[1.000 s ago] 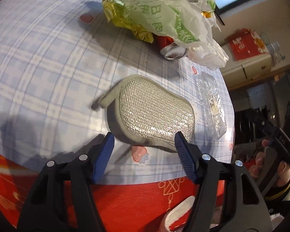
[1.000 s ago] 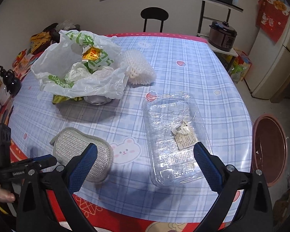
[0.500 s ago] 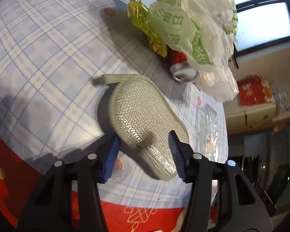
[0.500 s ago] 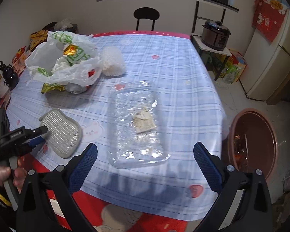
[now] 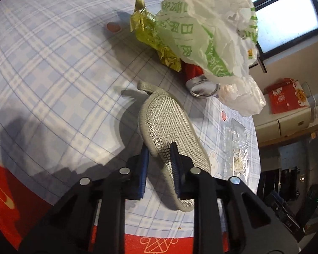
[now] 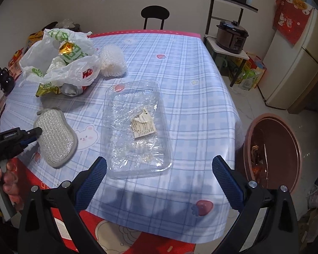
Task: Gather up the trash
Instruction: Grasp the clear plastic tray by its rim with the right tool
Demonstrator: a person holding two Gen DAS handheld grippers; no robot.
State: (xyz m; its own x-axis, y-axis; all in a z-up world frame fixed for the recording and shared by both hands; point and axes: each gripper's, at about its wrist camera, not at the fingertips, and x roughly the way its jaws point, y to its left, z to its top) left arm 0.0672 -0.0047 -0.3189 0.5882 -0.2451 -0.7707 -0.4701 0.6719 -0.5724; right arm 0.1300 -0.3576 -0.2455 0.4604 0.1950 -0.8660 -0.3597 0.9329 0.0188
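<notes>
Left claw (image 5: 159,160) pinches the near edge of the scrubber pad (image 5: 169,135) on the desk (image 5: 53,74); right claw (image 6: 159,177) hangs spread wide near the clear plastic tray (image 6: 135,124).

On the tabletop (image 6: 180,67), the tray (image 6: 137,127) lies at the middle of the near edge. The pad (image 6: 55,135) lies left of the tray, at the edge. Behind the pad sits the bag (image 6: 59,61), with a can (image 6: 71,89) at its base. The foam net (image 6: 113,60) lies right of the bag. The bin (image 6: 273,150) stands on the floor, right of the tabletop.
</notes>
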